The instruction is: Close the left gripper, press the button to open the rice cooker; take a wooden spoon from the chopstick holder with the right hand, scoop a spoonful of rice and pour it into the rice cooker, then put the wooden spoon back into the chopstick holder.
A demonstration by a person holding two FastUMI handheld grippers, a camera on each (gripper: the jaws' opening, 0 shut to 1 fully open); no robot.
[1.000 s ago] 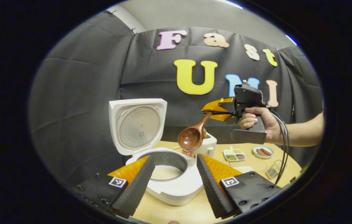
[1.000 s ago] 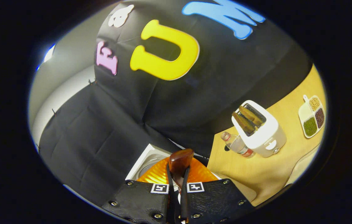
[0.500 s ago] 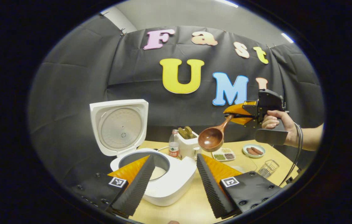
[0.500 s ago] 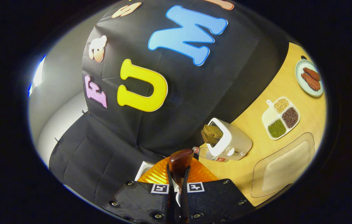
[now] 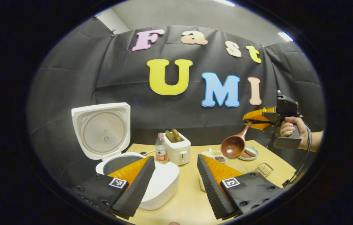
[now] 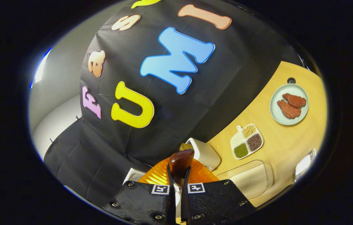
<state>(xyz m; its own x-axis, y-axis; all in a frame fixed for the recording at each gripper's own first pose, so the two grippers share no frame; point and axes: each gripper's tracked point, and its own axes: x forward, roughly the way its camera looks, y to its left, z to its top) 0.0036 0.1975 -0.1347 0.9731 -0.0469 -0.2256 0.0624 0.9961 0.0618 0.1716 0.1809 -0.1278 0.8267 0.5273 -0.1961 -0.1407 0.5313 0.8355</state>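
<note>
Right gripper [image 5: 251, 120] clamps the wooden spoon [image 5: 234, 144] aloft, far right — left gripper [image 5: 175, 178] gapes empty near the open rice cooker [image 5: 161, 187].

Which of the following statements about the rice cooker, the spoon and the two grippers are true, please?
1. The rice cooker has its lid shut. False: the lid stands open.
2. The right gripper holds the wooden spoon. True.
3. The spoon's bowl hangs over the rice cooker. False: it hangs near the plate.
4. The left gripper is open and holds nothing. True.
5. Bread sits in the toaster. True.
</note>
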